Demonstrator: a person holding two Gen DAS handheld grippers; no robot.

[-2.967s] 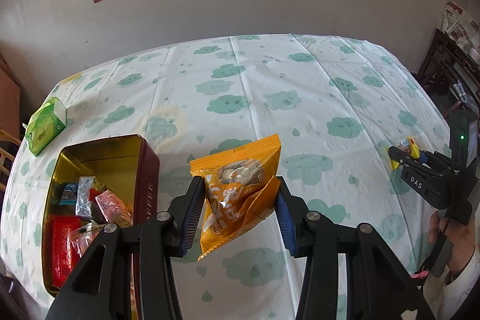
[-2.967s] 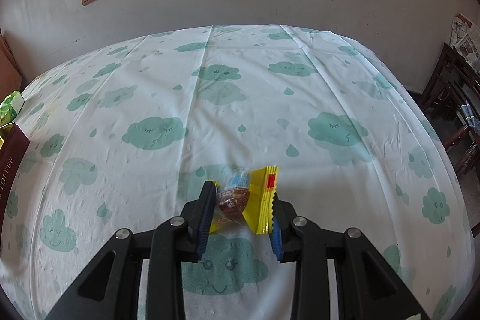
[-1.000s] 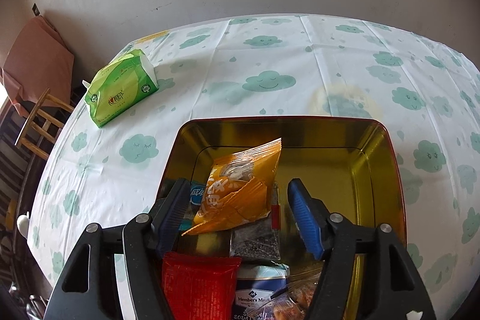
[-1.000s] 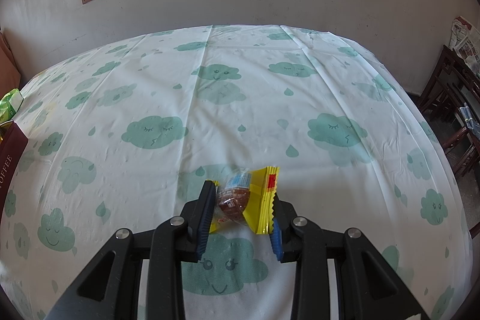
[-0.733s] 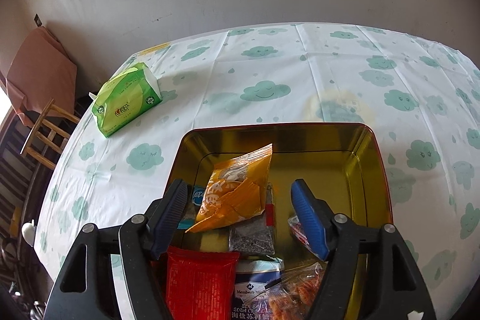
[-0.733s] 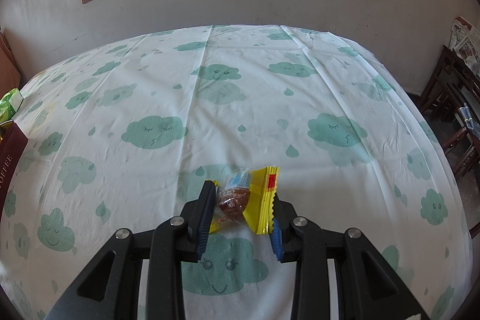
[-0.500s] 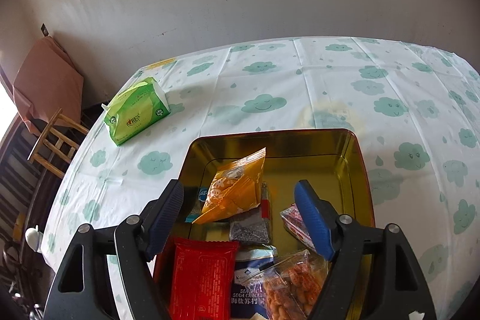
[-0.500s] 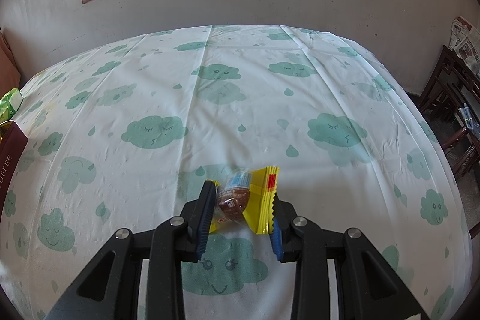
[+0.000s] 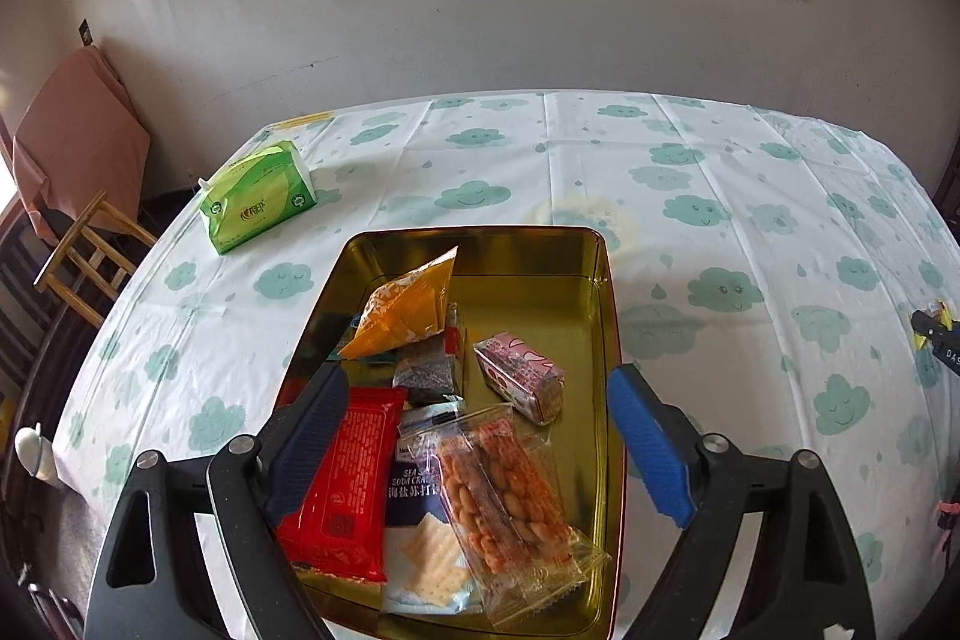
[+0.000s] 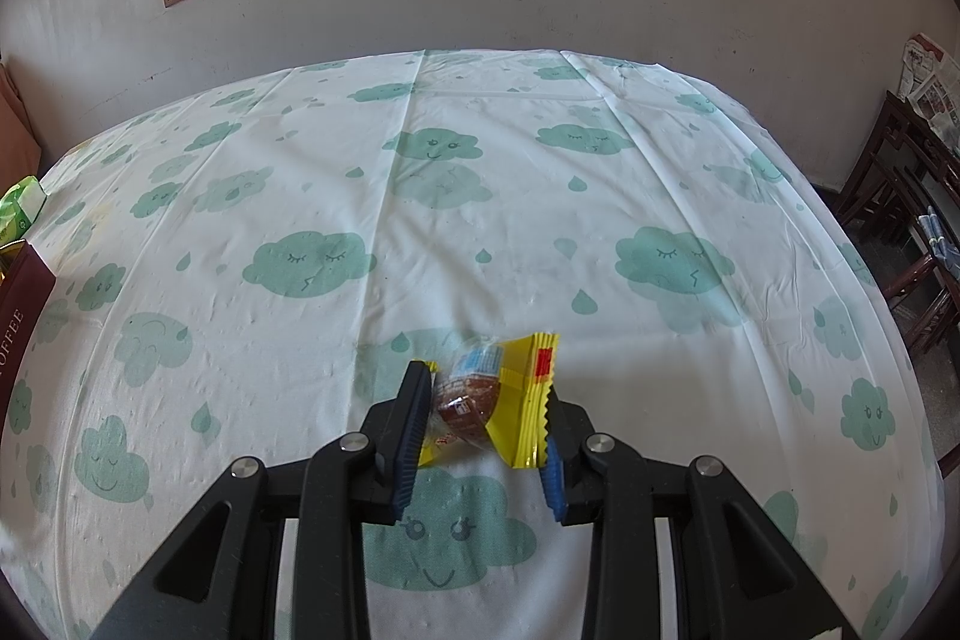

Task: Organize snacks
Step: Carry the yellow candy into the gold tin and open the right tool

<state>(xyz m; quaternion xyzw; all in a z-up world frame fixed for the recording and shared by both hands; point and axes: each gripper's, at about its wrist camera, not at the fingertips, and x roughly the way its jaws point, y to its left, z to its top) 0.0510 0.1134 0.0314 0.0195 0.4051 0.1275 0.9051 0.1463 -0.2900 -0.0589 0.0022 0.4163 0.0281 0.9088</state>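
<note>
In the left wrist view a gold-lined tin [image 9: 540, 247] with a dark red outside sits on the cloud-print tablecloth. An orange snack bag [image 9: 408, 307] lies in its far left part, with a red packet [image 9: 342, 478], a cracker pack [image 9: 420, 526], a peanut pack [image 9: 504, 496] and a pink bar [image 9: 519, 376]. My left gripper [image 9: 480, 436] is open and empty above the tin. My right gripper [image 10: 486, 418] is shut on a small yellow snack packet [image 10: 510, 394] just above the cloth; it also shows in the left wrist view [image 9: 936, 334].
A green tissue pack [image 9: 258, 202] lies on the table's far left. A wooden chair [image 9: 90, 250] with a pink cloth stands past the left edge. The tin's side [image 10: 18, 316] shows at the right wrist view's left edge. Dark furniture [image 10: 900, 196] stands at the right.
My left gripper carried the orange bag over the tin, opened and let it drop inside, then rose and pulled back. The right gripper has not moved.
</note>
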